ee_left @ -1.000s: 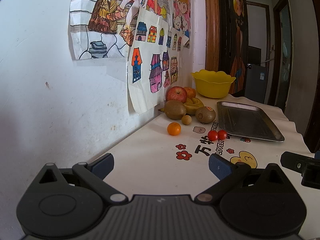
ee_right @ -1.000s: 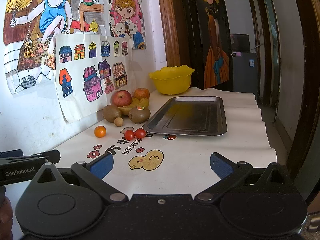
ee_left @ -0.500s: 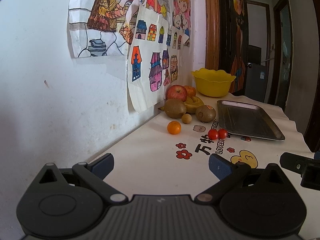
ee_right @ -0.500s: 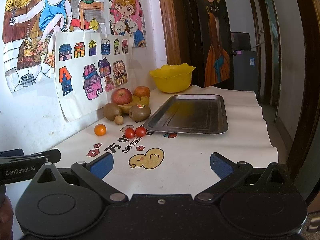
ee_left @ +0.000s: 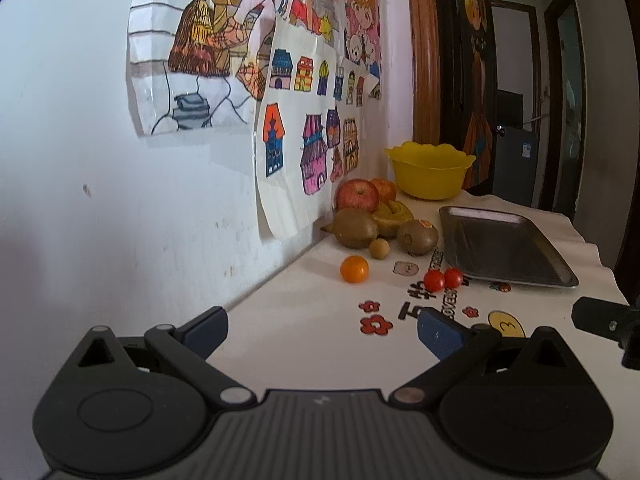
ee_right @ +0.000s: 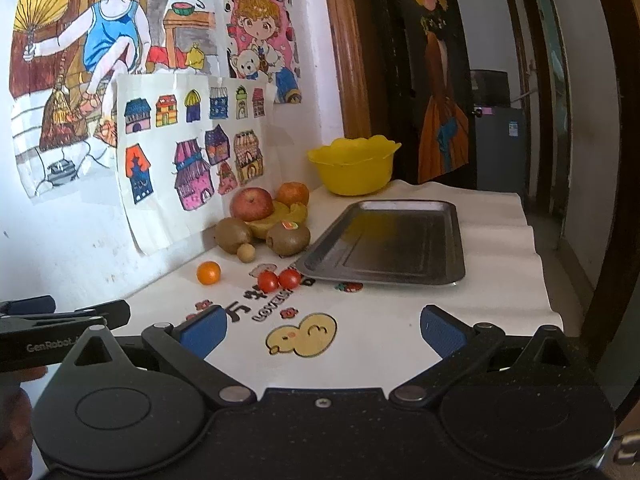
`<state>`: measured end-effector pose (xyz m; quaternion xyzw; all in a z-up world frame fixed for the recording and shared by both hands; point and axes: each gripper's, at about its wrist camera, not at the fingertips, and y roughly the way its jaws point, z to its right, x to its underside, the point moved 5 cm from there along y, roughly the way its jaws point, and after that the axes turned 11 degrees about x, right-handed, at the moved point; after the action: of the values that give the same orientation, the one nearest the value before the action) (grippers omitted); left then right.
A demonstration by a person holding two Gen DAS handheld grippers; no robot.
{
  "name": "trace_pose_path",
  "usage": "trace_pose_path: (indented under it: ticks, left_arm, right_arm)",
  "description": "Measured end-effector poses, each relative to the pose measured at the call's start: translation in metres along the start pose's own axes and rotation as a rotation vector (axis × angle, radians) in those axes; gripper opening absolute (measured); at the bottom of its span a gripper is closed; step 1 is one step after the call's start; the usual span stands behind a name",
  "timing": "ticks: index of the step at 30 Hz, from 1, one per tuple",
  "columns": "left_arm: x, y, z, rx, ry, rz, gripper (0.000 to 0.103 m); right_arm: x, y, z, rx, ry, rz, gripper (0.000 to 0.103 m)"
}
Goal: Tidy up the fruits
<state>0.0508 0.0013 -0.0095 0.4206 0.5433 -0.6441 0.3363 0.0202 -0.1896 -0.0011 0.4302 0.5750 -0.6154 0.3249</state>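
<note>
Both grippers edge slightly forward. Left gripper, jaws apart, faces fuzzy kiwis by the wall. Right gripper, jaws wide, empty, faces the bare steel tray; open cloth lies between.

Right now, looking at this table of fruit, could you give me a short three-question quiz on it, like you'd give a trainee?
1. True or false: the metal tray already holds fruit.
2. How many cherry tomatoes lie on the table, and are they touching or apart?
3. Multiple choice: the small orange fruit lies
A. inside the yellow bowl
B. alone on the tablecloth, nearer the grippers than the kiwis
C. on the tray

Key
1. False: the tray is bare.
2. Two, side by side and touching.
3. B. Both the left gripper and the right gripper are open and hold nothing.
</note>
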Motion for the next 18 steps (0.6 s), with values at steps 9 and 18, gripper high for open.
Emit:
trace_pose_path:
  ticks: [9,18]
  left_arm:
    - [-0.026,0.012,-0.002,0.001,0.071,0.03,0.102]
    - [-0.062,0.038,-0.002,0.06,0.148,0.036,0.102]
  right_arm:
    - [-0.043,0.006,-0.002,-0.098,-0.004,0.02,0.102]
    - [-0.125,0.024,-0.007,-0.228,-0.031,0.056,0.102]
